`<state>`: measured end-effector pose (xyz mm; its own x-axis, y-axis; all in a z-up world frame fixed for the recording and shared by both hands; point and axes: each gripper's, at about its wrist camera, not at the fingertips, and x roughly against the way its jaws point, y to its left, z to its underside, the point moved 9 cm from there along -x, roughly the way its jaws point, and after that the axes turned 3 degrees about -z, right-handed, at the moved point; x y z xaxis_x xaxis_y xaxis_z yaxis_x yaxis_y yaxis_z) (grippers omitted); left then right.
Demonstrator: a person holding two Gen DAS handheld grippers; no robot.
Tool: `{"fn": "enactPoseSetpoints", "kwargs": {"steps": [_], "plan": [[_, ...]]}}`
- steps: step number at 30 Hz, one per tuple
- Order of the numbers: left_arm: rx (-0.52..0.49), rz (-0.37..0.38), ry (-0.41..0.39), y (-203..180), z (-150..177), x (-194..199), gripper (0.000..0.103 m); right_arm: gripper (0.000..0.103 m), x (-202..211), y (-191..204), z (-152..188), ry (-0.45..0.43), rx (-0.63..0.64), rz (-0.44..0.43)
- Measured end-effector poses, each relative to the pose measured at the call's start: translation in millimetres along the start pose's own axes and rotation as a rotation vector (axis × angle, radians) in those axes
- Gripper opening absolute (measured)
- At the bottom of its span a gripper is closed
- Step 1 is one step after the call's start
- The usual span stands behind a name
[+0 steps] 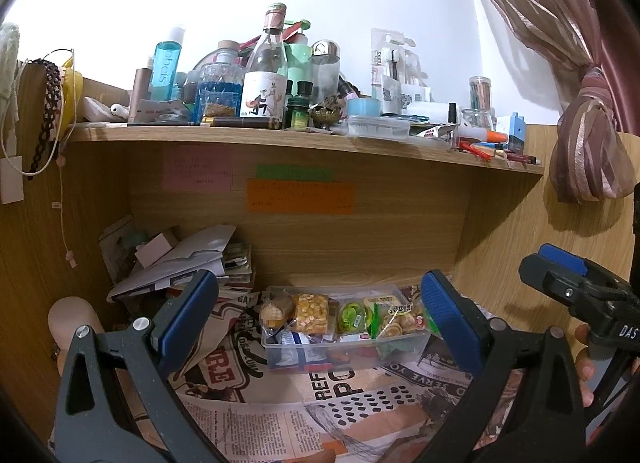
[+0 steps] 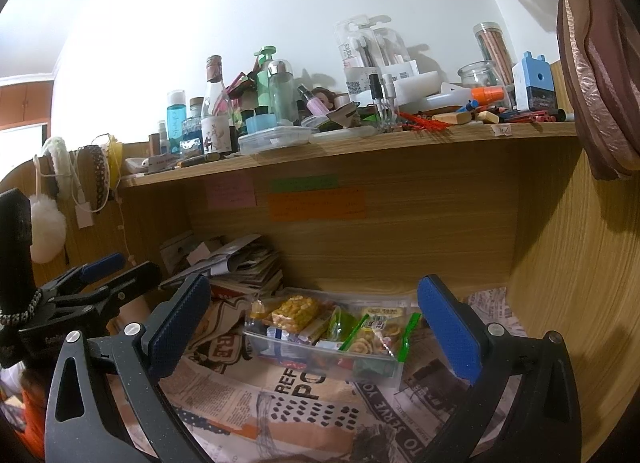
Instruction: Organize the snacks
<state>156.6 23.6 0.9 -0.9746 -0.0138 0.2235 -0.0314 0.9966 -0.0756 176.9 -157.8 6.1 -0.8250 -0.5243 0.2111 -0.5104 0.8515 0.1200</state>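
clear plastic snack box [image 1: 344,347] sits on the newspaper-lined bench [image 1: 360,395], under the cluttered shelf [image 1: 280,135], w/ packets piled above its rim: a yellow crunchy bar [image 1: 310,313], a green jelly cup [image 1: 354,317], a bag of ring biscuits [image 1: 398,321]. left gripper [image 1: 320,315] and right gripper [image 2: 314,321] both hover short of it, jaws spread wide, holding nothing. box looks light, thin-walled, prob flexes if squeezed, smooth sides may slip. best hold: the rim at the short ends, one gripper each. packets are crinkly, soft, biscuits fragile, so pinch the sealed edges gently.
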Motion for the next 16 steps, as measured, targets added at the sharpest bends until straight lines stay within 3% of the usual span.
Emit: {"fn": "enactPoseSetpoints", "kwargs": {"steps": [16], "plan": [[-0.013, 0.013, 0.017, -4.8, 3.7, -4.0, 0.103, 0.103, -4.3, -4.9, 4.4, 0.021, 0.003, 0.010]]}}
